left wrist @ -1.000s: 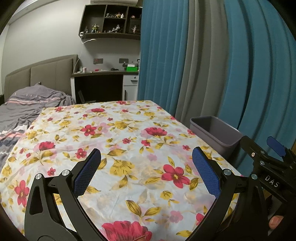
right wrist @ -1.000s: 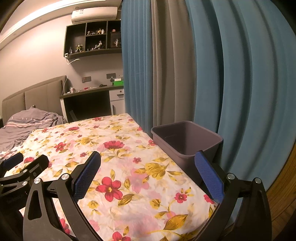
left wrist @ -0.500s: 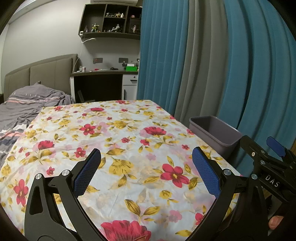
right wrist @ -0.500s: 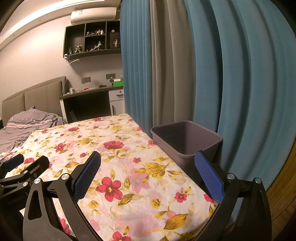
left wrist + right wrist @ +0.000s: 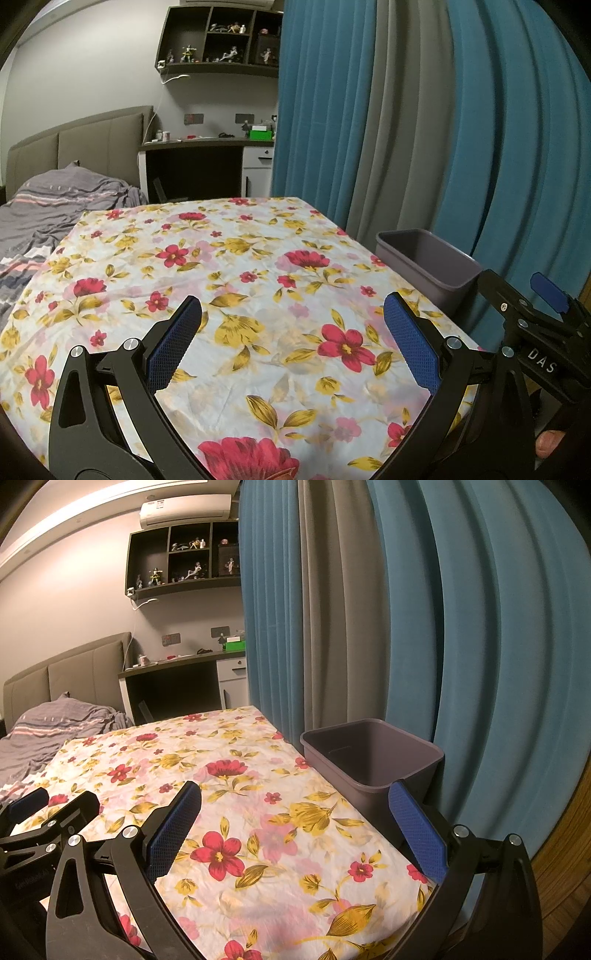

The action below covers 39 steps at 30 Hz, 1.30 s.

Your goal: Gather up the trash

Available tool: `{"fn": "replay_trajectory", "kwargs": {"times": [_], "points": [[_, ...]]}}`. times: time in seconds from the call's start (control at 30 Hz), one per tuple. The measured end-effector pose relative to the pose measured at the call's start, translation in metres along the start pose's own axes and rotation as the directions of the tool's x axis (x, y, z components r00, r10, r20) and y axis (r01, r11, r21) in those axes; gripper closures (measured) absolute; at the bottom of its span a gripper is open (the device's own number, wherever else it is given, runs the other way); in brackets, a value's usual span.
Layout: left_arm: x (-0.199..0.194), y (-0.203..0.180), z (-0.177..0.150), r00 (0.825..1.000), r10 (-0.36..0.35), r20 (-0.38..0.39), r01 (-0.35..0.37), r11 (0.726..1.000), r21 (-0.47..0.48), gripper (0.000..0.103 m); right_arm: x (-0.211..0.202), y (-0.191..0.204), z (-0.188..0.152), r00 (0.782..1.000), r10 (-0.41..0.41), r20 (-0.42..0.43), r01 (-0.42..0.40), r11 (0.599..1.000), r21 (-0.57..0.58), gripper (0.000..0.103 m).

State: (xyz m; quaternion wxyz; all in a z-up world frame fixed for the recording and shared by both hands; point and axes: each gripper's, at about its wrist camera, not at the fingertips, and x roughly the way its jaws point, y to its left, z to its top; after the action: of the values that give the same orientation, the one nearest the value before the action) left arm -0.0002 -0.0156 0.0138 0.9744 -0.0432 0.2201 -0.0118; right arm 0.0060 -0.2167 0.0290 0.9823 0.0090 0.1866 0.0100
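A grey plastic bin (image 5: 373, 760) stands off the right edge of a table covered by a floral cloth (image 5: 236, 775); it also shows in the left wrist view (image 5: 428, 262). I see nothing inside the bin. No trash shows on the cloth. My left gripper (image 5: 293, 347) is open and empty above the near part of the cloth (image 5: 221, 273). My right gripper (image 5: 293, 829) is open and empty above the cloth's near right corner, its right finger (image 5: 417, 830) in front of the bin. Each gripper shows at the edge of the other's view.
Blue and grey curtains (image 5: 369, 627) hang close behind the bin. A bed with a grey blanket (image 5: 55, 206) lies at the far left. A desk (image 5: 199, 162) and wall shelves (image 5: 221, 40) stand at the back. A wooden surface (image 5: 569, 867) shows at the right.
Both views have drifted very slightly; the grippers stay open and empty above the cloth.
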Motion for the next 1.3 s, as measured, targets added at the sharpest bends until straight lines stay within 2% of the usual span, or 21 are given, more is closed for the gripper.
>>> {"fn": "replay_trajectory", "kwargs": {"times": [1.3], "points": [[-0.002,-0.011,-0.002,1.000,-0.001,-0.004,0.001,1.000,0.003,0.006,-0.002,-0.004,0.000,1.000,-0.004,0.001,0.004,1.000,0.007,0.006]]}}
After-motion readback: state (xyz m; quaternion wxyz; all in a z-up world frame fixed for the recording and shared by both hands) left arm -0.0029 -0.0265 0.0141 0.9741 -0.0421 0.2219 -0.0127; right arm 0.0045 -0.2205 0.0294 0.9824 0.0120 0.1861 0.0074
